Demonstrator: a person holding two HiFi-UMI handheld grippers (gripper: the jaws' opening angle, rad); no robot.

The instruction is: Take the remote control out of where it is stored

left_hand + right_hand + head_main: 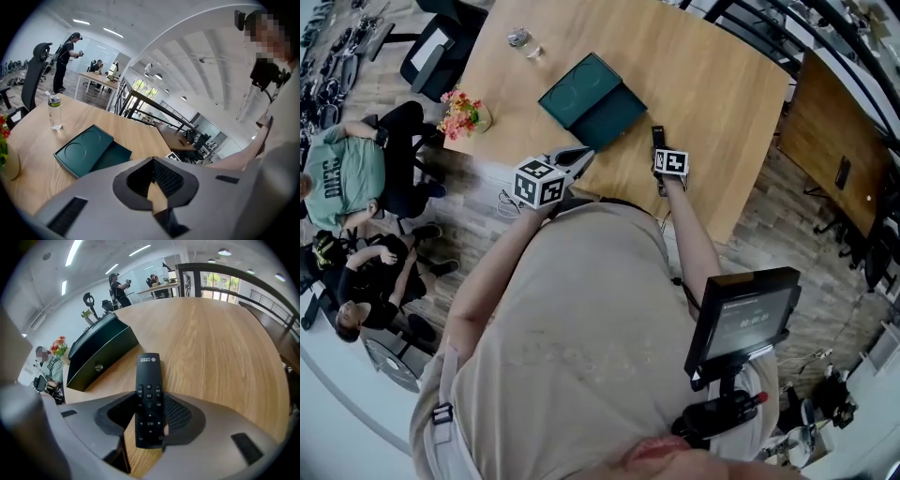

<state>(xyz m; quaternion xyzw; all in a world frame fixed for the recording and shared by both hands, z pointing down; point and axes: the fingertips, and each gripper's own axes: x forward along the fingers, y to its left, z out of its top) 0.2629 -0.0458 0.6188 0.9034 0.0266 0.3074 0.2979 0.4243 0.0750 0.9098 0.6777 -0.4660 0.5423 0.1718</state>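
The black remote control (pixel 149 399) lies lengthwise between the jaws of my right gripper (pixel 150 404), which is shut on it just above the wooden table (pixel 220 348). In the head view the remote control (pixel 657 139) sticks out ahead of the right gripper (pixel 660 152), near the table's front edge. The dark green storage box (pixel 591 98) stands to its left; its drawer (pixel 115 154) is slid out, and a small knob shows on its front. My left gripper (pixel 579 157) hovers at the table's near edge with its tips together and nothing in them.
A water bottle (pixel 525 42) stands at the table's far side and a flower vase (pixel 464 114) at its left corner. People sit on the floor at the left (pixel 352 178). A second table (pixel 834 141) is to the right, with a monitor (pixel 741 323) below it.
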